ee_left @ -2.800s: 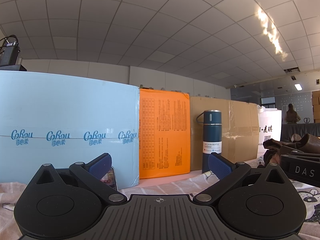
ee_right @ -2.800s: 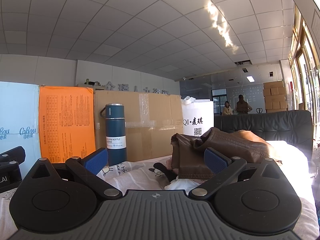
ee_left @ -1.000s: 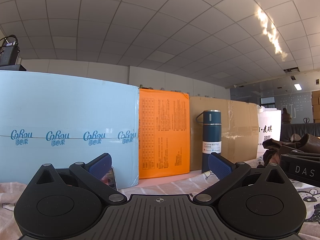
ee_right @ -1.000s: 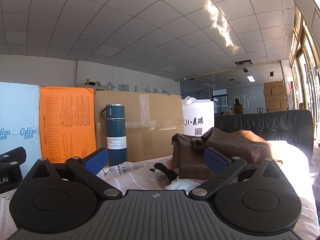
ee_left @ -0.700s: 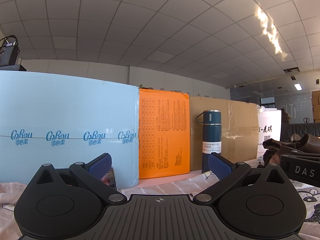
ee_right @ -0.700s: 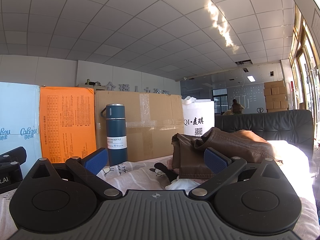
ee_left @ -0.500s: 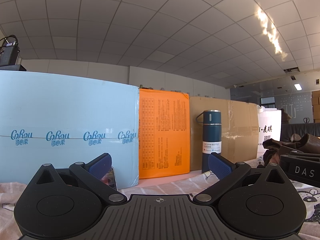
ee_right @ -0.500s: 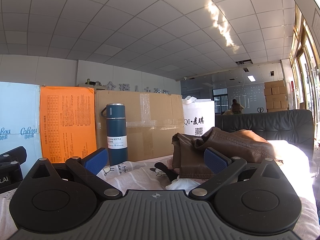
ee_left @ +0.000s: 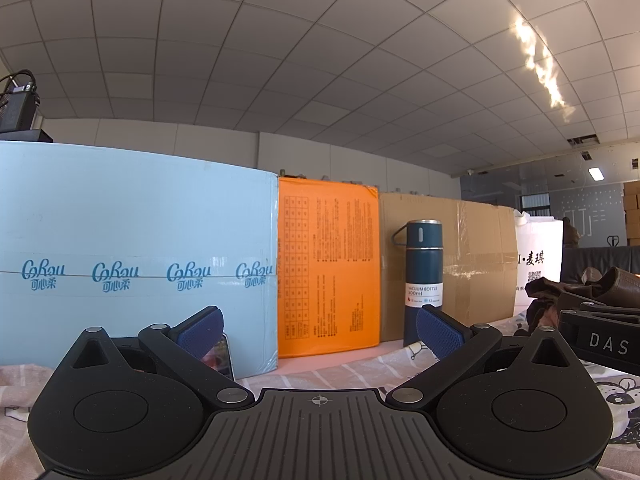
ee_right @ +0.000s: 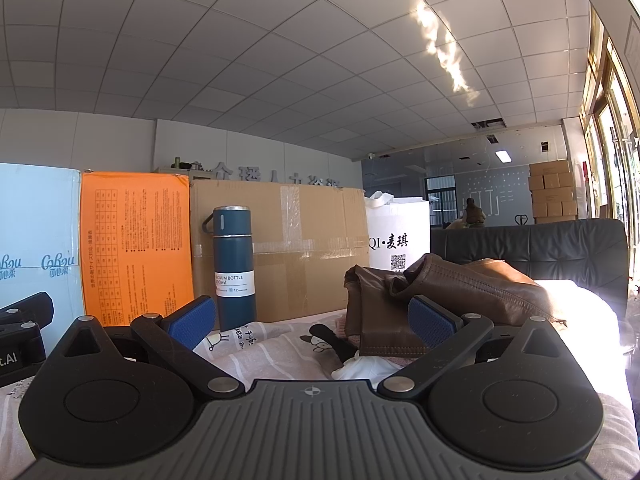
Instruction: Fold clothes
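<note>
A crumpled brown leather garment lies on the patterned pink sheet, ahead and right of my right gripper; its edge shows in the left wrist view. My right gripper is open and empty, low over the sheet. My left gripper is open and empty, resting low over the sheet, left of the right gripper body. A white cloth lies just beyond the right gripper.
Along the back stand a light blue box, an orange box, a cardboard box, a dark blue vacuum bottle and a white bag. A phone leans on the blue box. A black sofa is behind the garment.
Both grippers stay still and open. Only a person in the far background has moved.
</note>
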`<state>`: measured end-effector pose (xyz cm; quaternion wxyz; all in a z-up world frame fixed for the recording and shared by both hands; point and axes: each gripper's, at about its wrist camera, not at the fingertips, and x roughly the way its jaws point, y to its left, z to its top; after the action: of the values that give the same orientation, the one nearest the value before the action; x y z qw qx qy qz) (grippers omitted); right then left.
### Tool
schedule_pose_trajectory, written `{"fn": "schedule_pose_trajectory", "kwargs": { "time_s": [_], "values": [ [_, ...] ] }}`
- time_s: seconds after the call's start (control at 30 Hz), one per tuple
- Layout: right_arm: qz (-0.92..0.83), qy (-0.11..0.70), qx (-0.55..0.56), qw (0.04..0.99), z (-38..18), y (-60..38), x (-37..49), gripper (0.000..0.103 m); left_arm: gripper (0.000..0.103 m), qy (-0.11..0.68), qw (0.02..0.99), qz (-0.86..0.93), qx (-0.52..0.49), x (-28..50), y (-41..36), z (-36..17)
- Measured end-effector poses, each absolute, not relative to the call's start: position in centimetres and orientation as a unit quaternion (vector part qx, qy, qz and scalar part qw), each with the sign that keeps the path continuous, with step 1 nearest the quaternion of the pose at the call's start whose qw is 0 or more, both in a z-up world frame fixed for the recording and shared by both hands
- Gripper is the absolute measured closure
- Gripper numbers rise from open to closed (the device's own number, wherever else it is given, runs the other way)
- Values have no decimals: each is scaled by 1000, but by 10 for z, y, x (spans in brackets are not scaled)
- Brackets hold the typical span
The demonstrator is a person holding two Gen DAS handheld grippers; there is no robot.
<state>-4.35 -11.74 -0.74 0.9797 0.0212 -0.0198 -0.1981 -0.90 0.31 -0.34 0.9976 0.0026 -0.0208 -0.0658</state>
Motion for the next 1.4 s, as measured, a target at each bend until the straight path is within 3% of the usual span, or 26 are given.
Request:
{"fn": "schedule_pose_trajectory", "kwargs": {
  "time_s": [1.07,1.4],
  "values": [
    [-198,-31,35,979,-7,-121,-47,0,0,-25,997,-74,-2,-8,6,-3],
    [-179,-23,57,982,11,-138,-53,0,0,-67,992,-93,59,-26,-22,2]
  ]
}}
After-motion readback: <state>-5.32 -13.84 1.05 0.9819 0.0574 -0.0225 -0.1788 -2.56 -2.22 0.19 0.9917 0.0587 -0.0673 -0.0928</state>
